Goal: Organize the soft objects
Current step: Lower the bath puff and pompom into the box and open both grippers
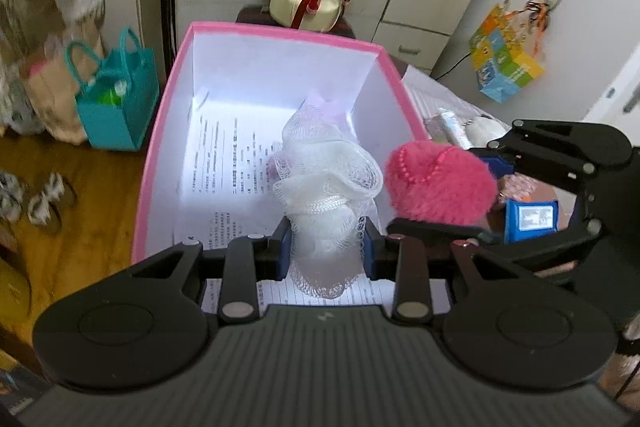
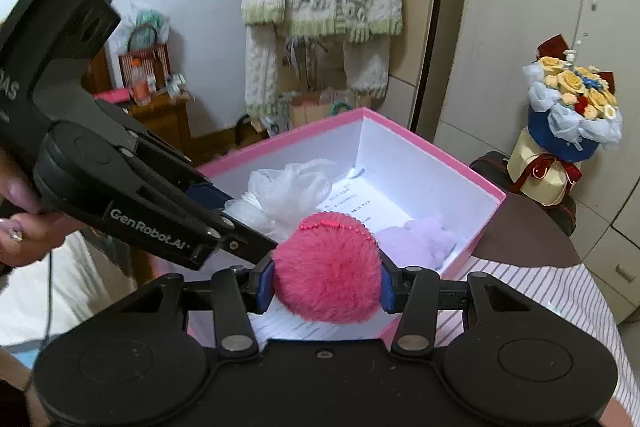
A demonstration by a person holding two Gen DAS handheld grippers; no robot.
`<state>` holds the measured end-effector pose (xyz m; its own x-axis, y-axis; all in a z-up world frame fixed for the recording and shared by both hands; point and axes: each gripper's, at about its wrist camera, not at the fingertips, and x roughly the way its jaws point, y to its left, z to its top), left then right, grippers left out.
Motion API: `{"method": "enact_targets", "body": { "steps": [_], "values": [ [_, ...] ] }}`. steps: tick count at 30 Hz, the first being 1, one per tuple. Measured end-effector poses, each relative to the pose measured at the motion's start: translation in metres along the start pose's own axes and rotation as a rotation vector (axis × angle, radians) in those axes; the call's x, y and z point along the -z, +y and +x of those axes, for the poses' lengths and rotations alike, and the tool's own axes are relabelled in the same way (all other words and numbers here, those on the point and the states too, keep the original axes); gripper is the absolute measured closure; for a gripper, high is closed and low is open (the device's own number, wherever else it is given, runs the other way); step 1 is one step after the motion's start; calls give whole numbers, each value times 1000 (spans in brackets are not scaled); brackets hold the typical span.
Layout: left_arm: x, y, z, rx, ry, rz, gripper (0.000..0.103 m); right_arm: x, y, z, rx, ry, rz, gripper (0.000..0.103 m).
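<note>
The left gripper [image 1: 326, 247] is clenched on a white mesh bath puff [image 1: 326, 187], which bulges out ahead of the blue pads [image 1: 285, 247] and hangs below them. Directly beneath and beyond these jaws lies the pink box [image 1: 160, 131], open, white inside, with a printed sheet [image 1: 224, 163] on its floor; the print is too small to read.

The right gripper [image 2: 326, 285] is clamped on a pink fluffy pompom [image 2: 326, 271], squeezed between both pads, a string of pink beads [image 2: 332, 225] across its top. It is held over the near edge of the same box. Ahead of these jaws, on the box floor, rests a pale lilac soft item [image 2: 420, 239], possibly another puff; its shape is unclear.

The left tool crosses in from the left of the right jaws, its side marked "GenRobot.AI" [image 2: 146, 229]. A hand [image 2: 24, 227] grips its handle.

Beyond the box stands a flower bouquet [image 2: 572, 115]. The box sits on a striped cloth [image 2: 560, 291].
</note>
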<state>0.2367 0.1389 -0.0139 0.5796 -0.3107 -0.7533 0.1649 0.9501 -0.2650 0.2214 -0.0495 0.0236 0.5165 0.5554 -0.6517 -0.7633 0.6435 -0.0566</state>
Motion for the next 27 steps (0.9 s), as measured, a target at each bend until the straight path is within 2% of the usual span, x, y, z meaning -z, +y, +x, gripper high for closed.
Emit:
{"method": "enact_targets", "body": {
  "steps": [4, 8, 10, 16, 19, 20, 24, 27],
  "values": [
    [-7, 7, 18, -15, 36, -21, 71, -3, 0, 24, -4, 50, -82, 50],
    [-12, 11, 31, -23, 75, -34, 71, -9, 7, 38, -67, 110, -136, 50],
    [-15, 12, 36, -39, 80, -34, 71, -12, 9, 43, -53, 120, -186, 50],
    [-20, 15, 49, -55, 114, -59, 71, -16, -2, 62, -66, 168, -186, 50],
    [-19, 12, 50, -72, 107, -55, 67, -13, -3, 66, -53, 180, -186, 45],
    [-18, 10, 49, -77, 100, -51, 60, -11, -4, 66, -47, 179, -189, 44],
    [-15, 5, 38, -79, 43, -18, 53, -7, -2, 65, 2, 162, -210, 32],
    [-11, 6, 21, -55, -9, -16, 51, -3, -3, 52, 30, 117, -189, 32]
  ]
}}
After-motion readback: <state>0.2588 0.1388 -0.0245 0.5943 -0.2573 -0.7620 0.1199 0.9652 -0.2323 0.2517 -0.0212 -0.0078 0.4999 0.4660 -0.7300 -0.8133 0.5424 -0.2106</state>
